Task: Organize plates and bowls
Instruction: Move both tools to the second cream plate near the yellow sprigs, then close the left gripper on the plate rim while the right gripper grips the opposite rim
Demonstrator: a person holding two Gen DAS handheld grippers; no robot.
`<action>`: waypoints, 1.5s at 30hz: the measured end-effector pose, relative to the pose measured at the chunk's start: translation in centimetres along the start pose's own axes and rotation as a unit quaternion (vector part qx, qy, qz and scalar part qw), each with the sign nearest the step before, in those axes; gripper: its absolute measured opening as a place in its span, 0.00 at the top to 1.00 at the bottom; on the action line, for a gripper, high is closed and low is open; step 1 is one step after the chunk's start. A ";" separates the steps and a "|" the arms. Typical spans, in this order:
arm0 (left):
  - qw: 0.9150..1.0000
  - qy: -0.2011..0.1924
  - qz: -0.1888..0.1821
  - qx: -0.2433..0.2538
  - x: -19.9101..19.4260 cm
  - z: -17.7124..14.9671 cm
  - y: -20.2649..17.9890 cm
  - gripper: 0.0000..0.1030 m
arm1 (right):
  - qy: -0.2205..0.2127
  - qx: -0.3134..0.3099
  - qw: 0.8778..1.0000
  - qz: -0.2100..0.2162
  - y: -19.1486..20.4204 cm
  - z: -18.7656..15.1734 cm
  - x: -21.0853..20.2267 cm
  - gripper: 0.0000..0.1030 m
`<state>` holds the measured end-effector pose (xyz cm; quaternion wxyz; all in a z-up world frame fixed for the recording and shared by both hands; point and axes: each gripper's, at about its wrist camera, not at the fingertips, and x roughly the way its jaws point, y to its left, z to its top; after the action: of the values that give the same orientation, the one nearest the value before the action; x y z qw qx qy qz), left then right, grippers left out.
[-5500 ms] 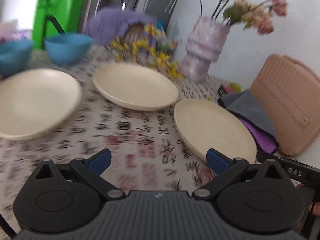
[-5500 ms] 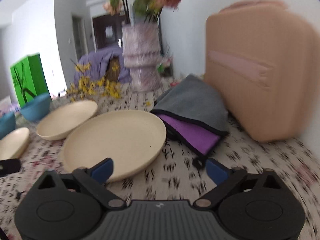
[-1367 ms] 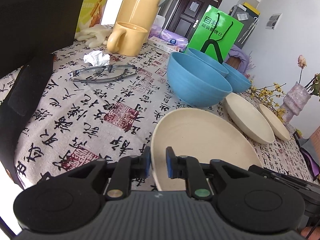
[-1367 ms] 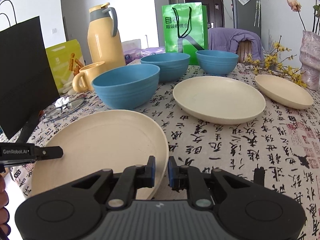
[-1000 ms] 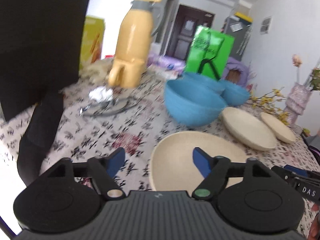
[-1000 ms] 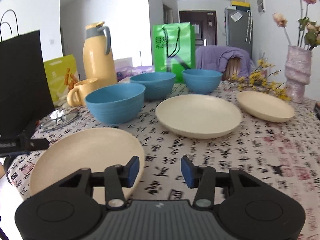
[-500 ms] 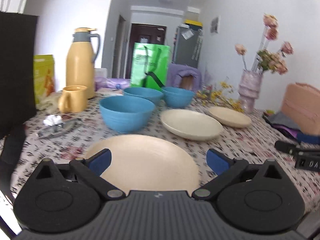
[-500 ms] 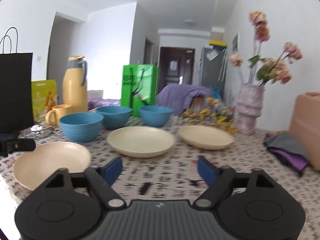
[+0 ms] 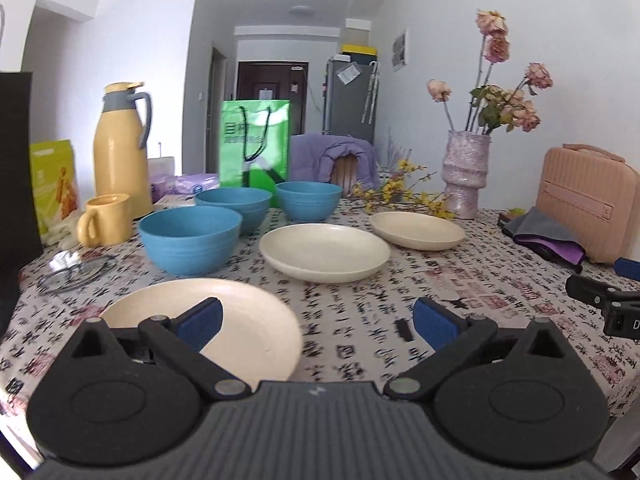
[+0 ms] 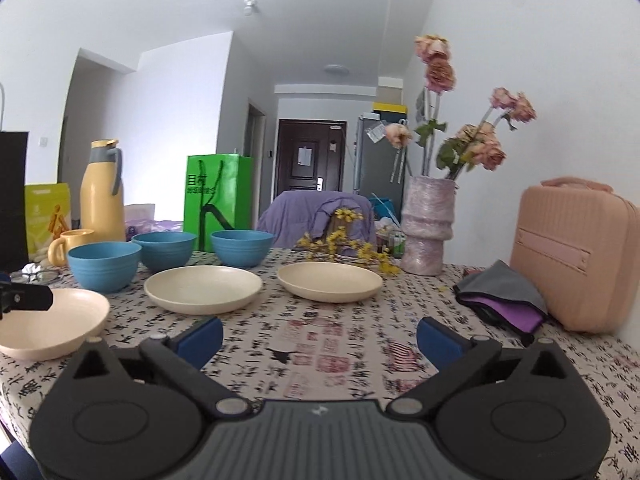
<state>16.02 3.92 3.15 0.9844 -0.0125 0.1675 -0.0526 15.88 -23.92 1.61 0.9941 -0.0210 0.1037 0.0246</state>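
Left gripper [image 9: 316,322] jaws spread wide, nothing between them, hanging above the near table edge; right gripper [image 10: 319,338] same, wide apart and empty, over bare tablecloth [image 10: 320,344]

Nearest plate [image 9: 224,324] lies flat at 10–11 o'clock of the left gripper, its rim just under the left blue pad. Middle plate [image 9: 324,252] at 12 o'clock, further out; far plate [image 9: 416,230] at 1 o'clock beyond it. Three plates apart from each other, none stacked. Near bowl [image 9: 191,238] at 11 o'clock behind the nearest plate, second bowl [image 9: 233,204] and third bowl [image 9: 309,200] in a row further back, all upright, close together, not nested

From the right wrist: middle plate [image 10: 203,288] at 11 o'clock, far plate [image 10: 330,281] at 12

Step in hand, my read: choosing the next piece to pick for stacking (nothing gripped yet). To do it well: take a plate by its rim, one pad under the lip and one on top, come in low and nearly level with the cloth, close fully before lifting. Keep the plate level, lower it centred onto another plate. Rims are thin and smooth, likely slippy, so a shallow bite may let it tilt

Vase [image 9: 466,178] at 1–2 o'clock and mug [image 9: 105,220] at 10 o'clock sit close to the dishes, keep swings clear of them
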 end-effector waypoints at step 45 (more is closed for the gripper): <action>0.969 0.243 -0.044 -0.019 46.6 11.2 -9.9 0.50 | 0.228 0.129 0.965 -0.011 -11.6 4.7 43.7 0.77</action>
<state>62.49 -10.82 -1.23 0.9103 -0.0256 0.4023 -0.0943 60.19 -33.36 -2.46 0.9387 0.1015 0.3294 -0.0055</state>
